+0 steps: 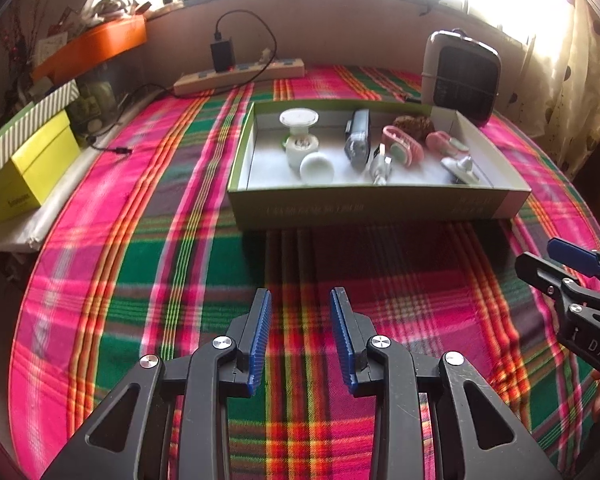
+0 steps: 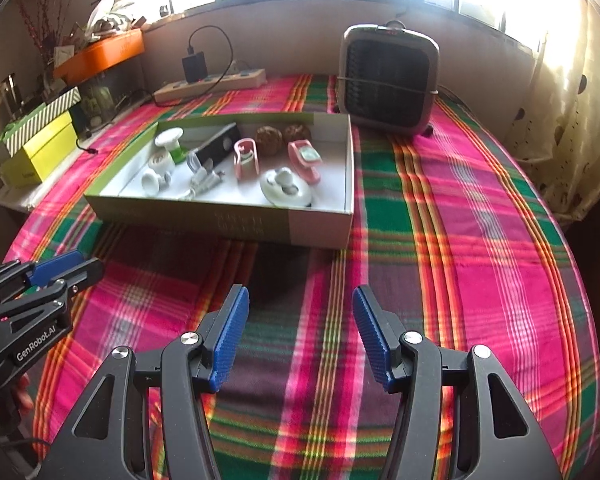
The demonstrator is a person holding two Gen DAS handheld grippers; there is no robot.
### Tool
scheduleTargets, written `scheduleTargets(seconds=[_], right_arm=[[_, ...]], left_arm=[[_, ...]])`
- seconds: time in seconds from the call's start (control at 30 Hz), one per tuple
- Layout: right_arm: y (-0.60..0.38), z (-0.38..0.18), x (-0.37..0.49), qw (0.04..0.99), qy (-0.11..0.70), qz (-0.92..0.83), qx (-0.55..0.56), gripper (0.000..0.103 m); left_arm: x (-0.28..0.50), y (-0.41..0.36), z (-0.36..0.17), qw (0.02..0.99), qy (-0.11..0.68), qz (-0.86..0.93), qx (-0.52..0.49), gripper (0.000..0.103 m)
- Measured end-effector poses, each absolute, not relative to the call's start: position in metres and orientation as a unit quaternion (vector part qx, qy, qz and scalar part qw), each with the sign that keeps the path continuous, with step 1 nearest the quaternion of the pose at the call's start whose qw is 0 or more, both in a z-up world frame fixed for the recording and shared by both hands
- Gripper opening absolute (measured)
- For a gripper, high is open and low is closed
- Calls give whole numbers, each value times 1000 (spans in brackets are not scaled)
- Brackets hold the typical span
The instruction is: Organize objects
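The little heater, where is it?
The heater stands on the plaid cloth at the far side under the window, just behind the right far corner of the open box, in both views.

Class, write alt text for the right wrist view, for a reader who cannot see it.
An open, empty right gripper hovers over a plaid tablecloth, facing a shallow box of small items, two pink clips among them. A small heater stands behind the box; the left gripper shows at left.
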State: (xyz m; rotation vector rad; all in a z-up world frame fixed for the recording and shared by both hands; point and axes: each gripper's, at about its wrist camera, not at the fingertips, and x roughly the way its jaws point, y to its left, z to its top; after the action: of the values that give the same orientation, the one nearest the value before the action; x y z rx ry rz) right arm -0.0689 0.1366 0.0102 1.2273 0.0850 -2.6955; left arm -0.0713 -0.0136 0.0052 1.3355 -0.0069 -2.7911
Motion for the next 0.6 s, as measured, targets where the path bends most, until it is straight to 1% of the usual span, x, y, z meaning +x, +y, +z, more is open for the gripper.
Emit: scheduleTargets(seconds=[0.5, 0.57, 0.6], right_arm=[[146, -1, -55, 72, 29, -900, 429, 56], [145, -1, -54, 70, 31, -900, 430, 56], [145, -1, -53, 69, 33, -900, 430, 58]], left_arm=[[-60, -15, 2, 28, 13, -906, 422, 34], [-60, -15, 2, 27, 12, -906, 422, 34], [-60, -15, 2, 27, 13, -906, 422, 35]])
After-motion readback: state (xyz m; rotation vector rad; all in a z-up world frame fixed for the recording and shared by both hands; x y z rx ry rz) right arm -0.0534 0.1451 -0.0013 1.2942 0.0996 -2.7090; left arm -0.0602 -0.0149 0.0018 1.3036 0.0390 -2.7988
